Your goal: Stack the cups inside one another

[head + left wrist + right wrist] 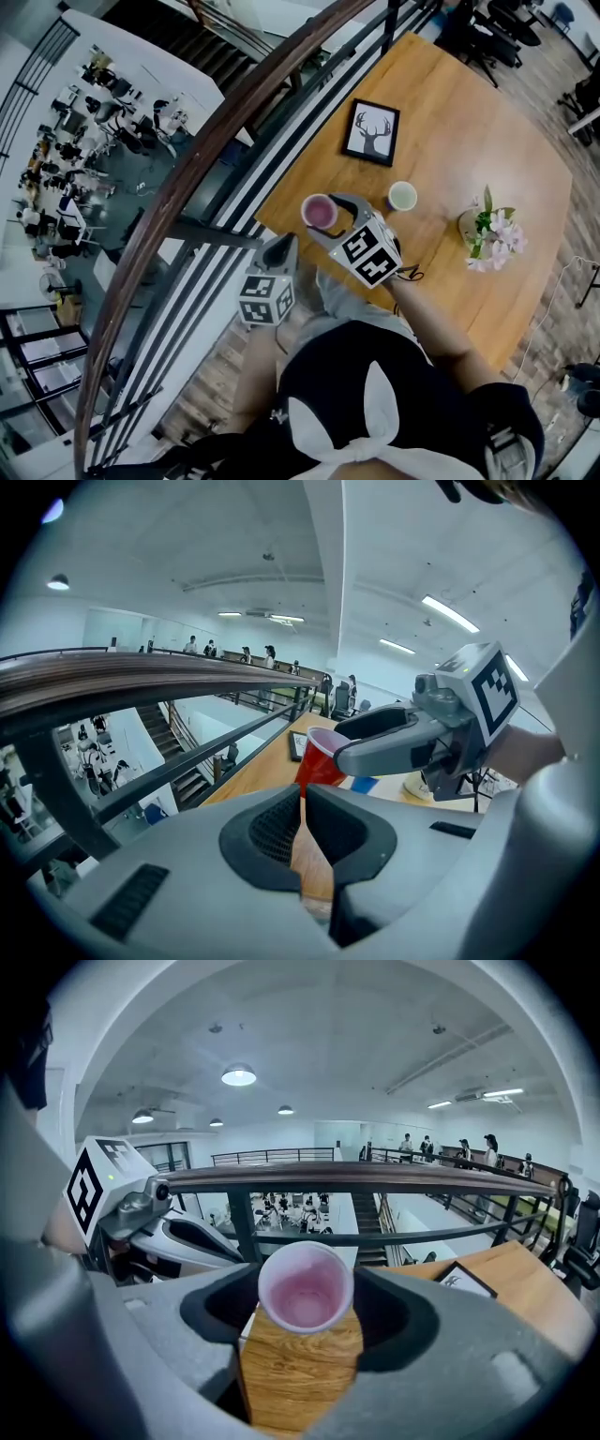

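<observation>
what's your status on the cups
Left gripper shut, empty. Right gripper clamps round red plastic cup. Pale green cup upright on wooden table. Nothing between the cups.

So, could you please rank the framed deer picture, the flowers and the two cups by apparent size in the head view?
1. Black-framed deer picture and pot of pink flowers: about alike.
2. Red plastic cup in the right claw: looks larger than the next, but is held nearer the camera, so unsure.
3. Pale green cup.
</observation>
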`<state>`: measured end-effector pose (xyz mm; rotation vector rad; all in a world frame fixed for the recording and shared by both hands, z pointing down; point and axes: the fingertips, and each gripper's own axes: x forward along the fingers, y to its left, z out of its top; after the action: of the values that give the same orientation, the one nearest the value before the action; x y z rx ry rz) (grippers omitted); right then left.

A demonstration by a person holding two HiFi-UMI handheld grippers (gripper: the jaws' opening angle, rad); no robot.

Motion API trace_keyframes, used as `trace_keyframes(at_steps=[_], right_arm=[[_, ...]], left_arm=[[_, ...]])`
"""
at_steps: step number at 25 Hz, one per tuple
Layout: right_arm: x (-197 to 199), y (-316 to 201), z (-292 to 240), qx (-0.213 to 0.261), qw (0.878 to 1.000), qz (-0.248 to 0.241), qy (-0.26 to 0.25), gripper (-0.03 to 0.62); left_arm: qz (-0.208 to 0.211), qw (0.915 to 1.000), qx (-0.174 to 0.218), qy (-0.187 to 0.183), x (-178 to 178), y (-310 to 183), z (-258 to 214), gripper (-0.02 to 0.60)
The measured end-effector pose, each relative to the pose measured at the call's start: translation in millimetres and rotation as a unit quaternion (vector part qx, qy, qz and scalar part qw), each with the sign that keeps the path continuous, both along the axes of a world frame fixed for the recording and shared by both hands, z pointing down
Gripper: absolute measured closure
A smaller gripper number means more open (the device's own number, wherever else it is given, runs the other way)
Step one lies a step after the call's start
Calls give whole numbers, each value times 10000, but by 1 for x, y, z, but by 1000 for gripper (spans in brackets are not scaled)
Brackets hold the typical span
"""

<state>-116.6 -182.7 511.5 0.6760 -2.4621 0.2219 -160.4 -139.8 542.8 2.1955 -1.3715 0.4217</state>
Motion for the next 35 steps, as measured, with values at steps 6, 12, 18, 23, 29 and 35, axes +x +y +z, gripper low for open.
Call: trace_keyframes(at_steps=[6,12,18,23,29,35], right_arm=[[9,6,-16,67,9999,33,-90,283],[16,17,-33,125,9998,7,-168,283],[32,17,-36,183,9997,95,-156,283],[51,8,-38,216,9991,329,-155,283],[81,-4,-34,198,9972,705,-116,283],[115,-17,-26,212,9939,1084,23,283]], left_arm=[[61,10000,65,3,8,5,-7,549],[113,9999,89,17,17,11,-7,549],[214,9997,100,42,30,12,-5,549],[283,9995,119,28,36,10,-9,549],[338,9994,122,25,39,7,-8,549],[377,9992,108,58,42,2,-7,549]])
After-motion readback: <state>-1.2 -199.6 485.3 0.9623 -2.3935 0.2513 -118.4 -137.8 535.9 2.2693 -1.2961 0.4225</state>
